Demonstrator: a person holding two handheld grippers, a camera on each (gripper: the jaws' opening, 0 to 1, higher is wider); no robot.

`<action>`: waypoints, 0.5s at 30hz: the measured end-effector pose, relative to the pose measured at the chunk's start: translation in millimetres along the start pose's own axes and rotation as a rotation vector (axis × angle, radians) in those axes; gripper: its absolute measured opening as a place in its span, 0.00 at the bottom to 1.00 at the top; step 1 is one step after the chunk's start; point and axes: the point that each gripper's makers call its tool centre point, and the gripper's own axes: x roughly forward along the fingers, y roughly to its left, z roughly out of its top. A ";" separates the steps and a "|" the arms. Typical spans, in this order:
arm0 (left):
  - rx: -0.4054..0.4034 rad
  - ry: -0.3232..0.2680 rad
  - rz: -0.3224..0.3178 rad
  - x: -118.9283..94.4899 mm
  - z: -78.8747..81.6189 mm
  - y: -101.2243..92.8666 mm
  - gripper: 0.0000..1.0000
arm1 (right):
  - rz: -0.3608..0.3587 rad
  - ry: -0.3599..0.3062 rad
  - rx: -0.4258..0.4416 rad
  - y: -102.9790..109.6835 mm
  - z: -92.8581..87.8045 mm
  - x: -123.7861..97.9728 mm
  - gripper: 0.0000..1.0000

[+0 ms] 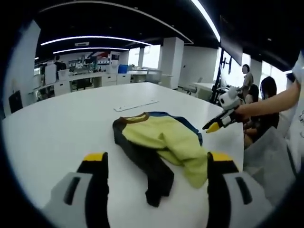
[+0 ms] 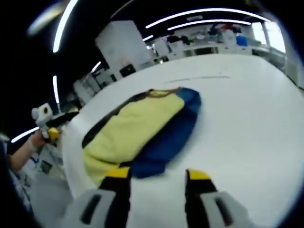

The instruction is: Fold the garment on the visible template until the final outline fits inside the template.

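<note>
A large white table (image 1: 57, 128) in an open office. In the left gripper view, a yellow garment (image 1: 159, 142) with black and blue sleeves lies loosely bunched at centre frame, one black sleeve (image 1: 149, 173) trailing toward the bottom between the left gripper (image 1: 156, 164), whose yellow-tipped jaws are spread wide and hold nothing. The right gripper (image 1: 213, 126) shows at right centre, held in a person's hand (image 1: 240, 113), off the cloth. In the right gripper view, the garment's blue sleeve (image 2: 168, 137) lies at centre, its end just above the right gripper's spread, empty jaws. No template outline can be made out. The folding looks to be midway, between grasps; the next move likely calls for pinching a stray sleeve and folding it inward
</note>
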 end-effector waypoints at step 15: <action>-0.009 0.036 0.007 -5.4 -12.5 3.8 0.81 | 0.003 0.018 0.105 -2.2 -10.6 21.2 0.11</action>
